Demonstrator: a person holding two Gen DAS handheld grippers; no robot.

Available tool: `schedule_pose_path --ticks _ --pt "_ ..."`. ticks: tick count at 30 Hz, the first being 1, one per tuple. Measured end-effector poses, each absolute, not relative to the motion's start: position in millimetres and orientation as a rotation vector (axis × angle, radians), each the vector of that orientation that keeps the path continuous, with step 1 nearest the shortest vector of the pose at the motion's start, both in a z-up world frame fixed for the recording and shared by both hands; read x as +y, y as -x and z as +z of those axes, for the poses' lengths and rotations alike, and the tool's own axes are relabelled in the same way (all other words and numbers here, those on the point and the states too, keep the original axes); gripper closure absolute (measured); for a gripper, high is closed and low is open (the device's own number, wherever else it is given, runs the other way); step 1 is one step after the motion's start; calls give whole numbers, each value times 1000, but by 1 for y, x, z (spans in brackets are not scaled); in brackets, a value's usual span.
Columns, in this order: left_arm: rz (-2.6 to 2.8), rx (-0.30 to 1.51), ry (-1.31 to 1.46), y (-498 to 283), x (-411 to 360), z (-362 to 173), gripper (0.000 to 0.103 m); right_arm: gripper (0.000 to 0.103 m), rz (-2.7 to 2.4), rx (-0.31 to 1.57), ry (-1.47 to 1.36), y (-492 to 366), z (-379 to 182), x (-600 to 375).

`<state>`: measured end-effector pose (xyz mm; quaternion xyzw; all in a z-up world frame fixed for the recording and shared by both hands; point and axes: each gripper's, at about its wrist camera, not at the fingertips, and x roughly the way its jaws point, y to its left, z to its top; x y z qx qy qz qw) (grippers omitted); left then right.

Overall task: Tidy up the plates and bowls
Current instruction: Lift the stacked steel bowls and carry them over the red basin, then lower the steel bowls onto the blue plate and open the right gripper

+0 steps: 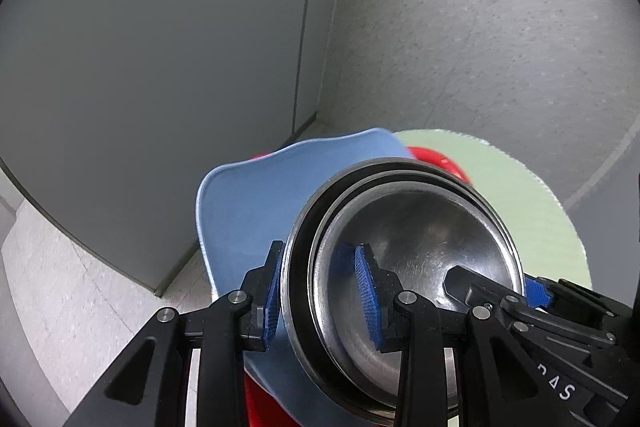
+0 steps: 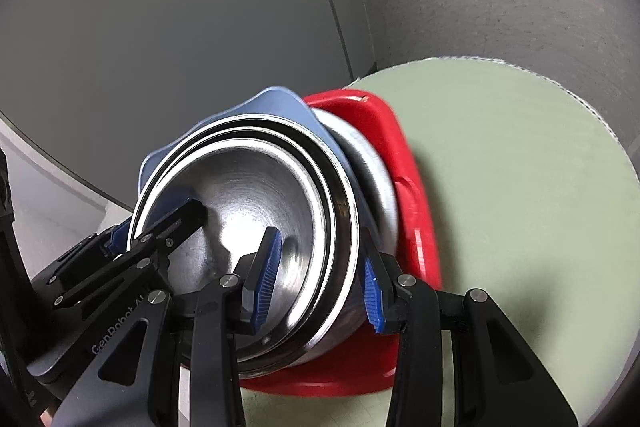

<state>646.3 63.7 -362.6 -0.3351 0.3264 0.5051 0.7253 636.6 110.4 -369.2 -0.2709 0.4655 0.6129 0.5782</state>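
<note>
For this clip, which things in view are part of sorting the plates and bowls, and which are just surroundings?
Part of the job:
- nested steel bowls, gripped on opposite rims by the left gripper and the right gripper
- blue plate under them
- red plate below that

Just surroundings:
- green mat
- grey cabinet
- speckled counter

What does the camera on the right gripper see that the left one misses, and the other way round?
Only the right view shows a second silvery dish between the blue plate and the red tray, and much of the green mat. Only the left view shows the pale floor beside the grey wall. Both show the nested steel bowls, clamped at opposite rims by the left gripper and the right gripper, over the blue plate.
</note>
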Motion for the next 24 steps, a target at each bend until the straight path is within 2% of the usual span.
schedule_pose_path --ticks 11,15,17,22,24 --pt "1091 737 721 -657 102 -375 70 63 1415 1036 641 -622 -386 119" --pt "1093 730 678 -647 90 -376 67 63 1428 1015 626 -620 -388 116" --pt "1086 719 658 -647 86 -375 63 62 1438 1020 592 -621 -386 109" --pt "1073 676 614 -640 74 -373 45 59 1428 1022 495 -625 -383 92" --pt "1046 669 610 -636 70 -373 44 58 1417 1010 472 -623 -382 85"
